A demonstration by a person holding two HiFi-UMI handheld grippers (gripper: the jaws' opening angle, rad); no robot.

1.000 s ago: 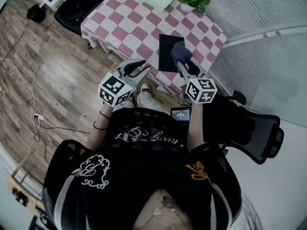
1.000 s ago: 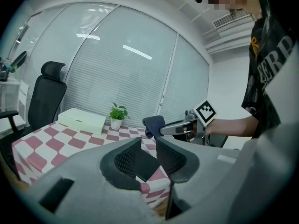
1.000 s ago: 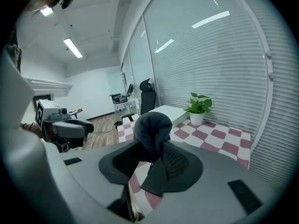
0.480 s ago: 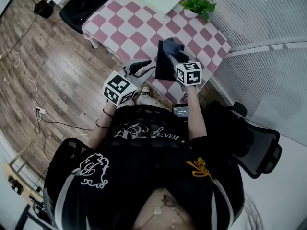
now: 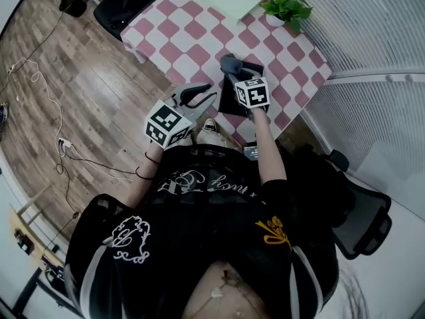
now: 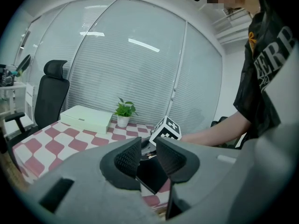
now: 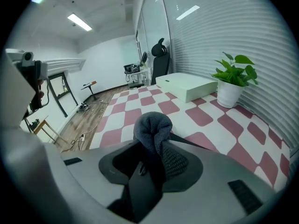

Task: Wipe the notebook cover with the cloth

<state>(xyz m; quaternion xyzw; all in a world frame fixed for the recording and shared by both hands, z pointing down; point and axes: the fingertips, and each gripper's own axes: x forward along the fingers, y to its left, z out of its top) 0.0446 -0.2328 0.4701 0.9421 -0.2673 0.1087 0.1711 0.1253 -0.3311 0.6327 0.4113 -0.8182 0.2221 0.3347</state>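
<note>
1. Closest in, the right gripper (image 7: pixel 156 148) is clamped tight on the cloth (image 7: pixel 153 125). The cloth is a grey wad bulging out past the jaw tips, poised over the black notebook (image 5: pixel 224 100). Whether the wad is touching the cover, I can't tell.
2. To wipe well, I'd press the soft bulge flat onto the cover, not the hard jaw tips. Then run long, overlapping strokes with light, even pressure from one edge to the other.
3. The left gripper (image 6: pixel 148 155) has its jaws only a narrow gap apart, with nothing between them. It hangs off the near table edge, just beside the notebook. My call is that a smooth cover on fabric may slide, so this gripper could pin a corner.
4. The surface is a pink-and-white checked tablecloth (image 5: pixel 192 32), and the notebook lies flat near the table's near edge.
5. Further back are a white box (image 7: pixel 187 85) and a potted plant (image 7: pixel 232 80), both well apart from the work.
6. Beyond that are slatted blinds (image 7: pixel 233 27), an office chair (image 7: pixel 160 55), and a wooden floor (image 5: pixel 80 85) with loose cables (image 5: pixel 40 78).
</note>
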